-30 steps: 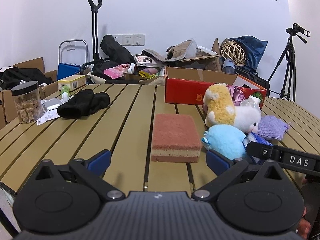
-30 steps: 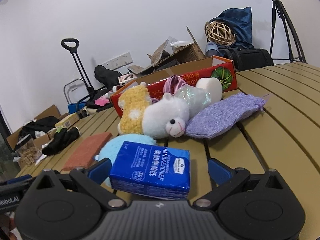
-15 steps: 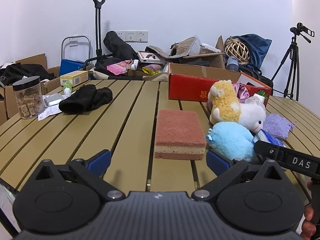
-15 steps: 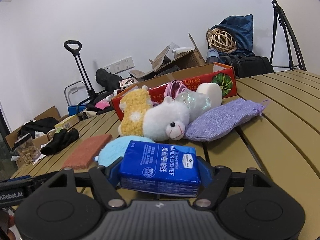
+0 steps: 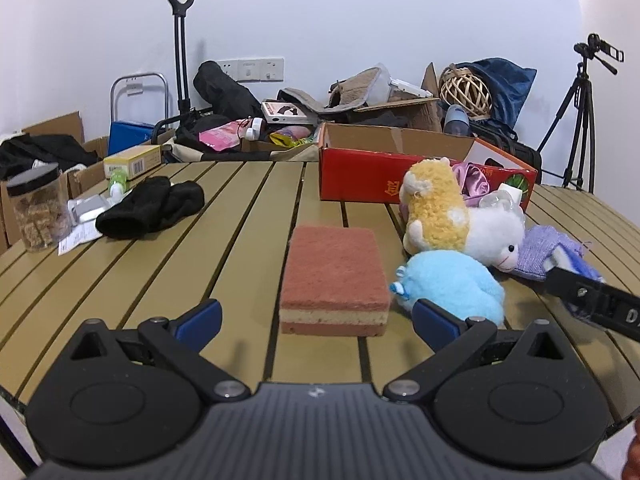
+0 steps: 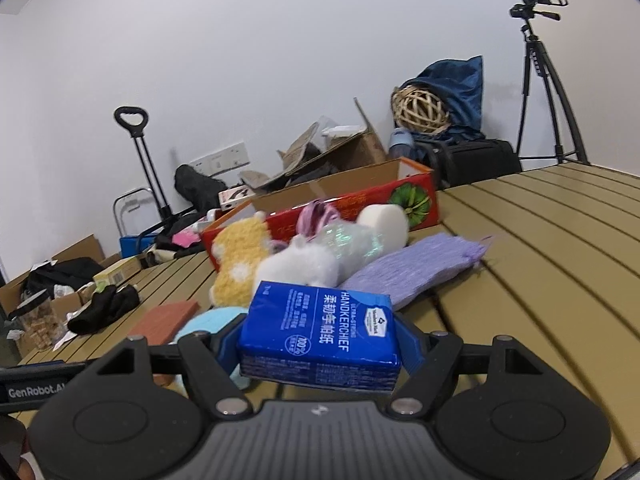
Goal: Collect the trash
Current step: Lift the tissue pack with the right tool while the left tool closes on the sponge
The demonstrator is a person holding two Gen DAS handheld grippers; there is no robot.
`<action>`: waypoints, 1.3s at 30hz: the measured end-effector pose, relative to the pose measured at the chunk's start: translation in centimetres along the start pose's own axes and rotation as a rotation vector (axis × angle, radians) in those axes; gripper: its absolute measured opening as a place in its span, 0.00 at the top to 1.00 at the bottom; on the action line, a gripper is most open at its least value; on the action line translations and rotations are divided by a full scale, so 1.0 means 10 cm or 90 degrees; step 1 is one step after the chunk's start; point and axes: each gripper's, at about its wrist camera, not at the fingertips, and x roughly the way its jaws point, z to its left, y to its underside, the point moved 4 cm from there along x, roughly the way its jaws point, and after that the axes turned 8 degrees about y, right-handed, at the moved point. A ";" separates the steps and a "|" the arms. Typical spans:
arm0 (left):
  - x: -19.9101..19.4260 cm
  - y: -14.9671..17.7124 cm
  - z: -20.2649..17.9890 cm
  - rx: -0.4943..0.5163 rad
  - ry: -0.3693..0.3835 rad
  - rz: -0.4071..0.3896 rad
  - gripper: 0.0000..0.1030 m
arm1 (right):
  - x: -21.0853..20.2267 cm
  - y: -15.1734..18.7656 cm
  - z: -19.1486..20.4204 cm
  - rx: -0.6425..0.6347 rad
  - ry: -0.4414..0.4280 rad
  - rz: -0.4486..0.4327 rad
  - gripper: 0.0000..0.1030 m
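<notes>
A blue handkerchief tissue pack (image 6: 320, 328) is held just above the slatted table, and my right gripper (image 6: 320, 344) is shut on it, one pad on each short side. In the left wrist view the same pack (image 5: 570, 256) shows at the right, beyond the right gripper's black side bar (image 5: 592, 300). My left gripper (image 5: 316, 318) is open low over the table. A red-topped sponge (image 5: 334, 272) lies just ahead of its fingertips, untouched. An open red cardboard box (image 5: 360, 184) stands farther back.
Blue (image 5: 452, 284), white (image 5: 492, 236) and yellow (image 5: 436, 208) plush toys and a purple pouch (image 6: 416, 268) crowd the space before the box. A black cloth (image 5: 152, 208) and a jar (image 5: 36, 208) sit far left. A tripod (image 6: 544, 92) stands beyond the table.
My right gripper's jaws came together on the tissue pack, then the gripper tipped upward with the pack raised off the table. The left gripper stayed open and nearly still.
</notes>
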 end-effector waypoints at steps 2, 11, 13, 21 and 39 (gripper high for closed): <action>0.04 -0.02 -0.03 0.002 -0.002 0.003 0.00 | -0.01 -0.02 -0.08 0.005 0.011 -0.004 0.29; 0.30 -0.06 -0.03 0.001 -0.028 0.041 0.00 | -0.11 -0.12 -0.37 0.010 0.050 -0.026 0.29; 0.38 -0.05 -0.01 0.002 -0.044 0.058 0.00 | -0.13 -0.12 -0.43 0.011 0.057 -0.028 0.29; 0.52 -0.05 -0.02 0.007 -0.059 0.070 0.00 | -0.19 -0.14 -0.57 0.014 0.075 -0.034 0.29; 0.66 -0.09 0.03 -0.044 -0.035 0.080 0.17 | -0.17 -0.10 -0.58 -0.007 0.092 -0.029 0.29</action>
